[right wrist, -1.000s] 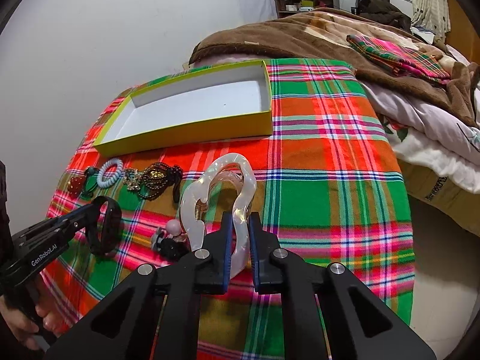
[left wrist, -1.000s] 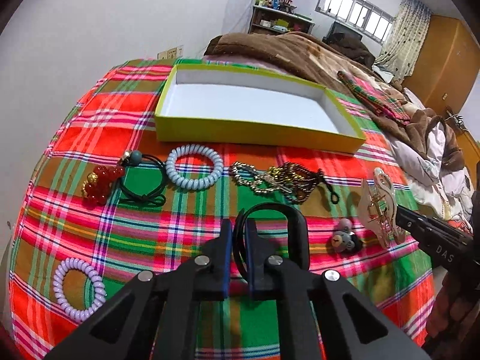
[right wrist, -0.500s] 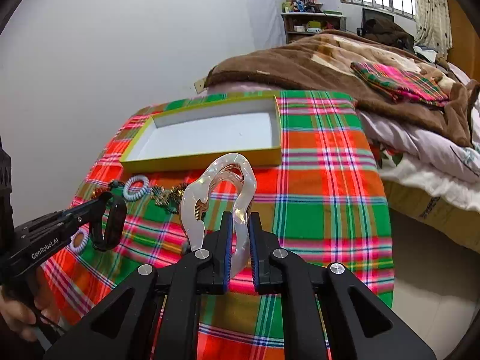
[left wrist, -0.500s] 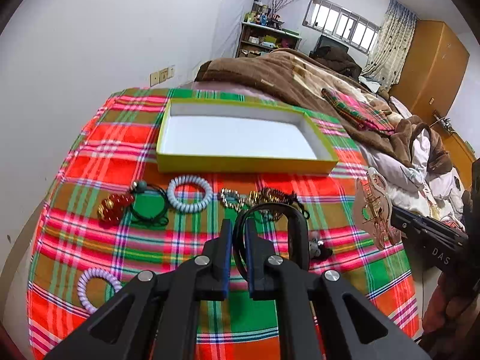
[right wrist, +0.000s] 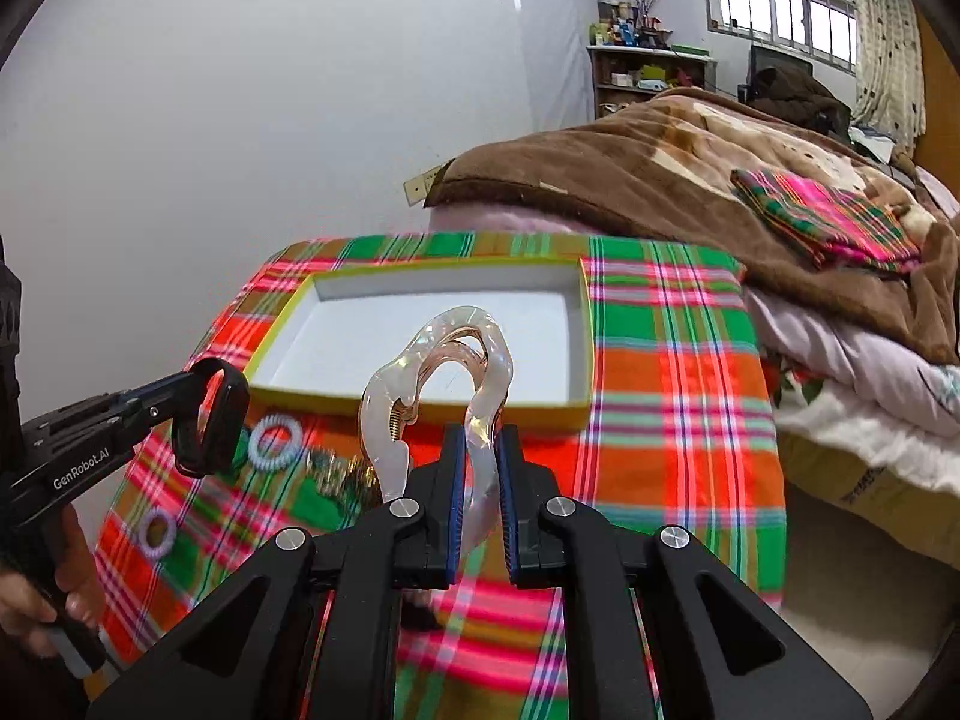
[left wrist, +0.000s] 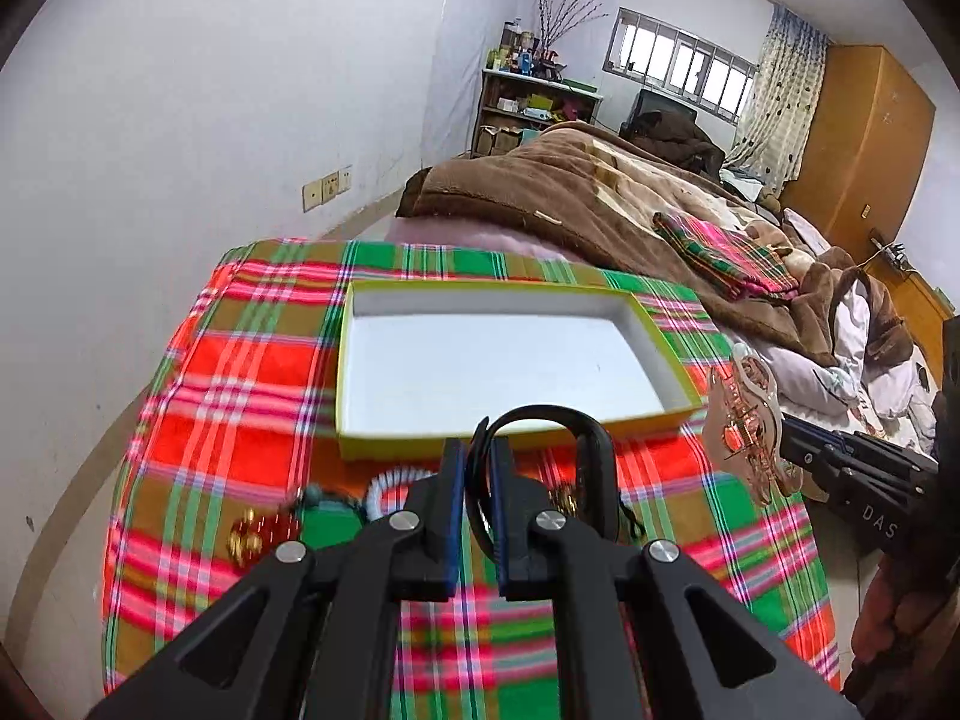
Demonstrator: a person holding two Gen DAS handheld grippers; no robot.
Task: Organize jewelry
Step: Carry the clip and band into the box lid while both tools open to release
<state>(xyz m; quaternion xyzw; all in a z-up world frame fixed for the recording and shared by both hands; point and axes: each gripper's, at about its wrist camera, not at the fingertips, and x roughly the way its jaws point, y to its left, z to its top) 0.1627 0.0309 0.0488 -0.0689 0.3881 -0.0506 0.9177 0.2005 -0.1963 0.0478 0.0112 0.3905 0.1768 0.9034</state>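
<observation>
My left gripper [left wrist: 478, 474] is shut on a black bangle [left wrist: 591, 462] and holds it above the plaid cloth, in front of the empty yellow box [left wrist: 666, 354]. It also shows in the right wrist view [right wrist: 210, 420]. My right gripper [right wrist: 478, 468] is shut on a clear hair claw clip [right wrist: 444, 372], raised before the box [right wrist: 420, 405]. The clip shows at the right in the left wrist view [left wrist: 744, 426]. On the cloth lie a white coil tie [right wrist: 276, 441], a lilac coil tie [right wrist: 157, 534], a bead chain [right wrist: 336, 471] and red beads [left wrist: 255, 531].
The plaid cloth [right wrist: 672, 372] covers a small table beside a bed with a brown blanket [right wrist: 660, 168]. A white wall [left wrist: 180, 120] stands to the left. A folded plaid cloth [right wrist: 822, 216] lies on the bed.
Both grippers have risen and pulled back from the cloth with their items held. The box now sits lower and farther in both views.
</observation>
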